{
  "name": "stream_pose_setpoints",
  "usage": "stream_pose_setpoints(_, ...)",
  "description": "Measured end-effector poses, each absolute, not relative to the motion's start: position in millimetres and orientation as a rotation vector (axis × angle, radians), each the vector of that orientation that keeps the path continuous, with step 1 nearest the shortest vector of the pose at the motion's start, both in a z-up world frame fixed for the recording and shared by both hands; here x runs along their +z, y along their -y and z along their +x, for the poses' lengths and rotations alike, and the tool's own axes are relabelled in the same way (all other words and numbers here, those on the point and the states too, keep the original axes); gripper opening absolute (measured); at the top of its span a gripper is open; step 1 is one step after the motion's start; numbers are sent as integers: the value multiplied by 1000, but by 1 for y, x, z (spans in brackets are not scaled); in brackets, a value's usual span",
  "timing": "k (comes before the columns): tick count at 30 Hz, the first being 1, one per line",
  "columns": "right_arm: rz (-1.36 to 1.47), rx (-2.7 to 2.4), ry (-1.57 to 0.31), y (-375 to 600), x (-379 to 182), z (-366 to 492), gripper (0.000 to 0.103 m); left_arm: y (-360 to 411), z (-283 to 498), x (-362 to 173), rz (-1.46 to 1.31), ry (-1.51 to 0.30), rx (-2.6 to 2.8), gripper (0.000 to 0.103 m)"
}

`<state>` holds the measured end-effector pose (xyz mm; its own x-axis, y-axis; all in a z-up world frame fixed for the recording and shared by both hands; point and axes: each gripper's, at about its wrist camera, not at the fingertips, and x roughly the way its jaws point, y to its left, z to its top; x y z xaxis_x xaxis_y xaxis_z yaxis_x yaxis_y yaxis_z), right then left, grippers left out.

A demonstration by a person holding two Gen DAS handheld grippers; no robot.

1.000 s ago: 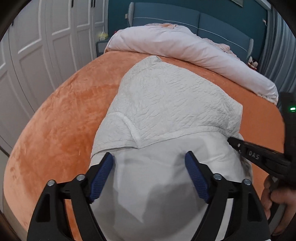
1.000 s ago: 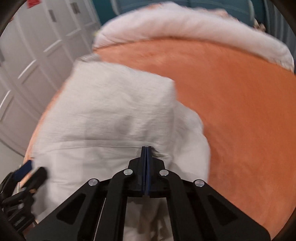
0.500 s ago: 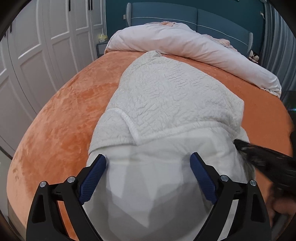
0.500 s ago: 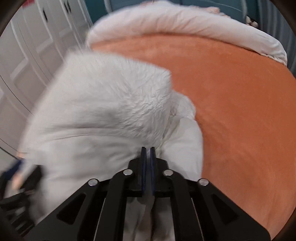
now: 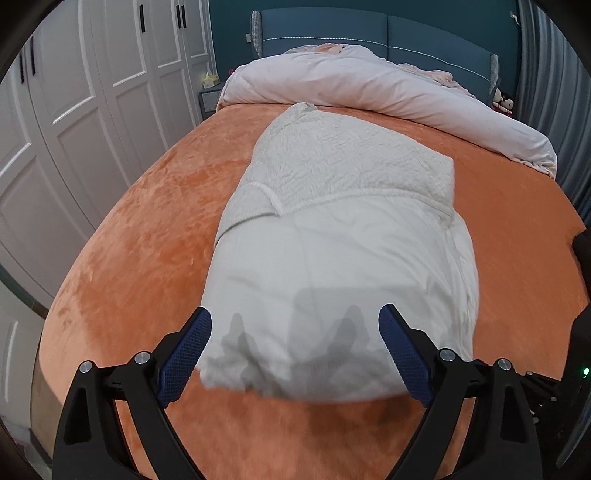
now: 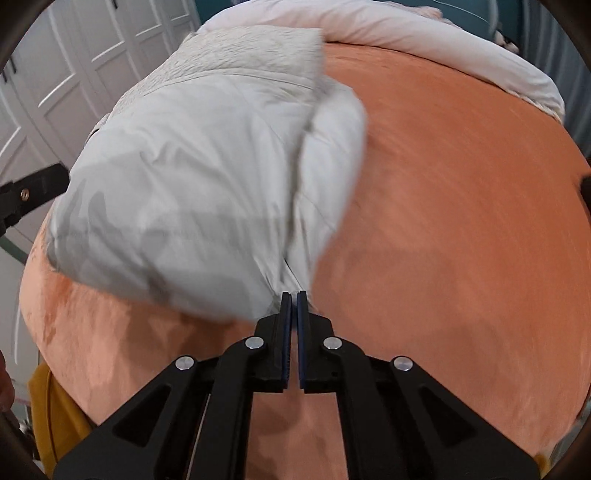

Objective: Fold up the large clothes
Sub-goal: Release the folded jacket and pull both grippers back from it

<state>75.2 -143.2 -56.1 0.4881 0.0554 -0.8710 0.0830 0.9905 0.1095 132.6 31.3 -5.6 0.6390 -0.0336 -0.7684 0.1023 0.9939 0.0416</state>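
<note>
A large white padded coat (image 5: 340, 258) lies folded lengthwise on the orange bedspread (image 5: 147, 236), its fleecy lining turned out at the far end and smooth shell at the near end. My left gripper (image 5: 295, 350) is open and empty, its jaws spread just before the coat's near edge. In the right wrist view the coat (image 6: 192, 184) fills the left half. My right gripper (image 6: 292, 306) has its jaws nearly closed at the coat's near right corner; a thin bit of fabric seems to sit at the tips.
A rolled pink-white duvet (image 5: 388, 92) lies across the head of the bed before a blue headboard (image 5: 369, 33). White wardrobe doors (image 5: 74, 110) stand to the left. Grey curtains (image 5: 554, 92) hang on the right. A yellow item (image 6: 51, 413) sits below the bed's near-left edge.
Both grippers have drawn back toward the near edge of the bed. The coat's near end now lies flat on the bedspread. The left gripper stays open.
</note>
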Motion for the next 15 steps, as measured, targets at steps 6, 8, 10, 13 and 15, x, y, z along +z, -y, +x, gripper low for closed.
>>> stream_pose_setpoints(6, 177, -43, -1032, 146, -36, 33, 6, -30, 102, -3, 75, -872, -79, 89)
stream_pose_setpoints(8, 179, -35, -1006, 138, -26, 27, 10, -27, 94, -4, 82, -876, -78, 89)
stream_pose_setpoints(10, 173, -28, -974, 133, -18, 22, 19, -26, 85, -5, 85, -880, -74, 89)
stream_pose_setpoints(13, 150, -28, -929, 126, -8, 11, 26, -26, 71, -9, 87, -892, -59, 89)
stream_pose_setpoints(15, 133, -35, -906, 122, -4, 7, 33, -27, 65, -13, 91, -897, -51, 89)
